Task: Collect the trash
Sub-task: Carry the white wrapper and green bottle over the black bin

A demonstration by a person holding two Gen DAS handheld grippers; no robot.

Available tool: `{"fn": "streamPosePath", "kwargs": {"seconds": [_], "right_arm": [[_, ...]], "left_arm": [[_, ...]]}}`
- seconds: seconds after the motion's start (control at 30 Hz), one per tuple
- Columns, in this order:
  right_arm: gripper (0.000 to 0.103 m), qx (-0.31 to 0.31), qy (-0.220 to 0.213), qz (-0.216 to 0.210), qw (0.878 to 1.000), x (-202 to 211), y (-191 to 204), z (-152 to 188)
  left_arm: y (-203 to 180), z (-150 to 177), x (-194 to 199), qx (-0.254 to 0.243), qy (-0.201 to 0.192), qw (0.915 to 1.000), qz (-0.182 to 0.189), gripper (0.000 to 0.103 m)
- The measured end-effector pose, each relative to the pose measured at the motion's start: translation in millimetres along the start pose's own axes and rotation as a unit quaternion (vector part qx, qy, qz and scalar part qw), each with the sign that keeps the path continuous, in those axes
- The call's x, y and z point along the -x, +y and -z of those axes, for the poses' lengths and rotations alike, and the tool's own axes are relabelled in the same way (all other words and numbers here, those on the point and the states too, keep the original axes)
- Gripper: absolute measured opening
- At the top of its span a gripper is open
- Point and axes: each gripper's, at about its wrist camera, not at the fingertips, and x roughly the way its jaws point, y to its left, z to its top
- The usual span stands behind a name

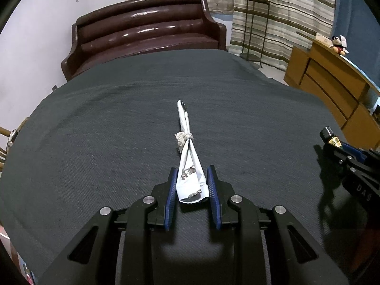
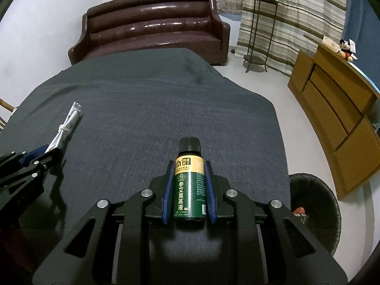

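Observation:
A twisted white paper wrapper (image 1: 187, 180), tied round the middle with string, lies lengthwise on the dark grey tablecloth (image 1: 106, 130). My left gripper (image 1: 192, 169) is shut on its wide near end, and both blue pads touch the paper. In the right wrist view the same wrapper (image 2: 68, 123) and left gripper (image 2: 48, 150) appear at the left edge. My right gripper (image 2: 189, 162) is shut on a small green bottle (image 2: 189, 190) with a black cap and a gold label band. That bottle (image 1: 331, 137) shows at the right edge of the left wrist view.
A black waste bin (image 2: 327, 225) stands on the floor off the table's right front corner, with some litter inside. A brown leather sofa (image 2: 154, 23) sits behind the table. A wooden cabinet (image 2: 337, 109) runs along the right, and a metal plant stand (image 2: 258, 30) is beside the curtain.

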Motion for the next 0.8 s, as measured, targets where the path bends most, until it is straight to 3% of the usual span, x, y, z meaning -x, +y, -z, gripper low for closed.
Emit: {"fn": "streamPosePath", "kwargs": {"seconds": [0.4, 0.8], "right_arm": [[0.023, -0.026, -0.028, 0.007, 0.999, 40, -24, 19], [0.023, -0.055, -0.055, 0.046, 0.996, 78, -71, 38]], "left_arm": [[-38, 8, 27, -0.025, -0.018, 0.9991, 0.03, 0.026], [-92, 9, 48, -0.067, -0.041, 0.9948, 0.065, 0.026]]}}
